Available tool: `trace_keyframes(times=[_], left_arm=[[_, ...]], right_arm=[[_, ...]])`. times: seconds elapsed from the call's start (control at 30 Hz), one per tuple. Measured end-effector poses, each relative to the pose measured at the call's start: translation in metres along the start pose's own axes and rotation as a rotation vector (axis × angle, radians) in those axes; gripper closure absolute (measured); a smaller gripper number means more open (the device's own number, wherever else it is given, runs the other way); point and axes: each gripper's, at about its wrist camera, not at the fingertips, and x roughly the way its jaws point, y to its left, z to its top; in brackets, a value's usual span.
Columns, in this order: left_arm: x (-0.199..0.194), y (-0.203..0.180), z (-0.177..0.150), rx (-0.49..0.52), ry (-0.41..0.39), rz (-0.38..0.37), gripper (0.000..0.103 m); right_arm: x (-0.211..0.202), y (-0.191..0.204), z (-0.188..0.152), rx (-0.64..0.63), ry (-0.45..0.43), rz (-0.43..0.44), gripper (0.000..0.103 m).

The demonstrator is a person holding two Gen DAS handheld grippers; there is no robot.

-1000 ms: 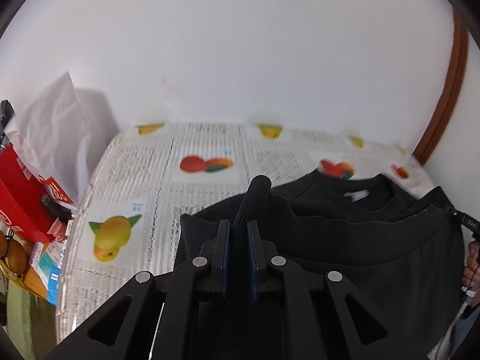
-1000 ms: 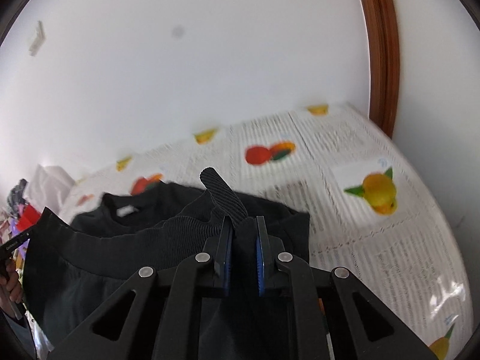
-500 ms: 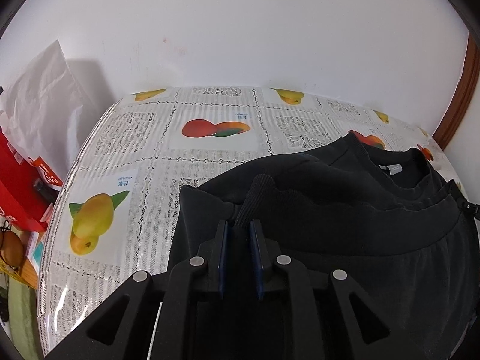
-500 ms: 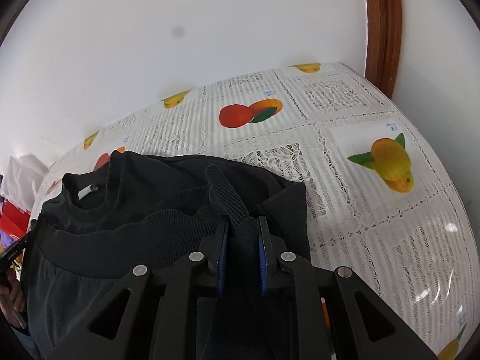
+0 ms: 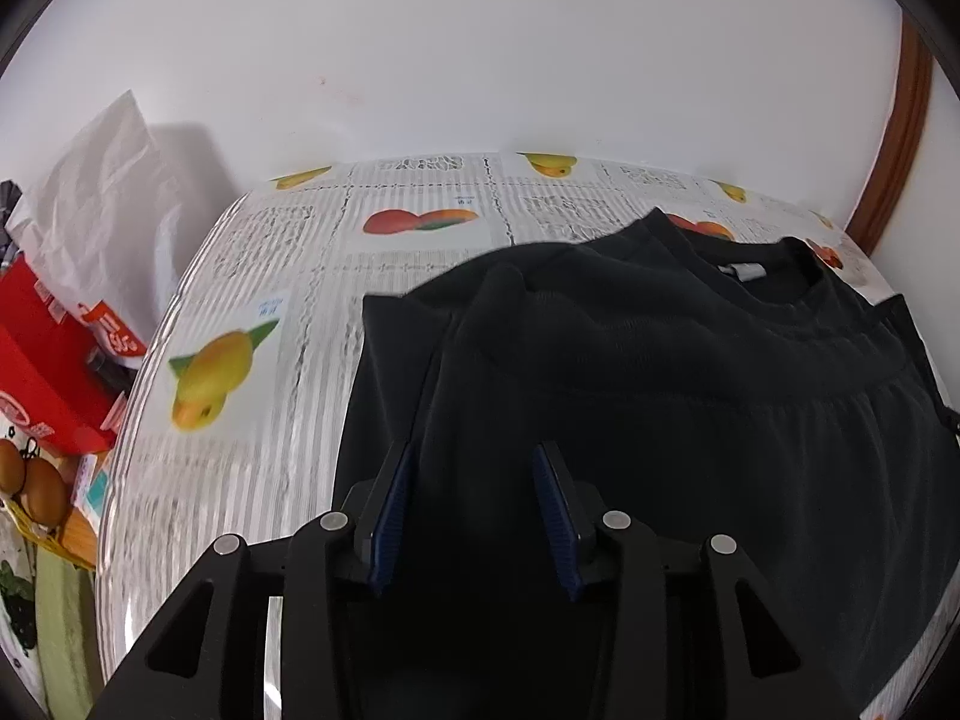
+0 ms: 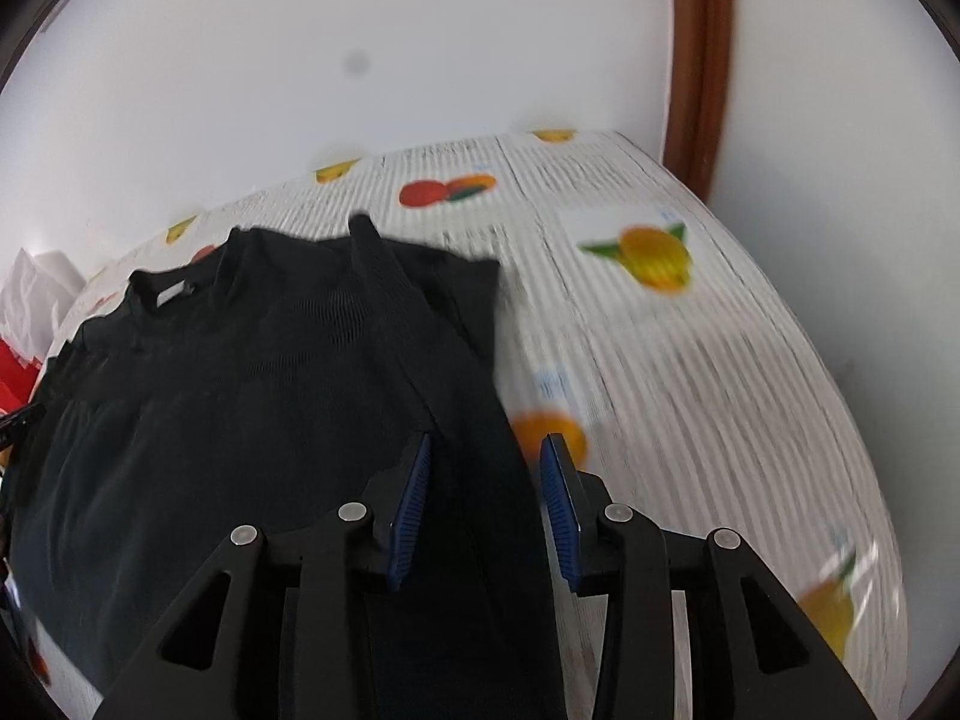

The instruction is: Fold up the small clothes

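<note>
I noted both sets of jaws opening. The left gripper (image 5: 474, 510) stood parted above the black shirt (image 5: 660, 396), pads clear of the cloth lying beneath and ahead of it. The right gripper (image 6: 483, 507) was likewise parted over the shirt's edge, nothing pinched. The shirt lay folded on the fruit-print tablecloth (image 6: 690, 360), collar toward the wall (image 5: 480, 48).

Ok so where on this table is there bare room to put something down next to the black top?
Bare tablecloth lies between the black top and the table's left edge. There is another free patch beyond the top's right edge, toward the brown door frame. A strip runs behind the collar along the wall. It is crowded left of the table: red box, white bag.
</note>
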Motion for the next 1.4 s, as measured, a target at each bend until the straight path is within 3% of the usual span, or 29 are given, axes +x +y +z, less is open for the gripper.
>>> trace_keyframes(times=[0.37,0.63,0.97,1.2,1.4], left_arm=[[-0.041,0.013,-0.057,-0.001,-0.015,0.037,0.061],[-0.066,0.038,-0.099,-0.027,-0.018,0.022,0.059],[-0.102,0.073,-0.153,-0.106,0.018,-0.049,0.055],[-0.129,0.095,-0.195,-0.145,0.025,-0.103,0.048],[-0.146,0.108,-0.215,-0.179,-0.009,-0.106,0.041]], right_arm=[[-0.054,-0.012,-0.055,0.013,0.002,-0.080,0.066],[-0.108,0.021,-0.056,-0.024,-0.100,-0.097,0.063],[-0.088,0.176,-0.067,-0.232,-0.060,0.081,0.057],[-0.058,0.314,-0.101,-0.410,-0.001,0.218,0.056],[-0.065,0.404,-0.136,-0.599,-0.010,0.305,0.055]])
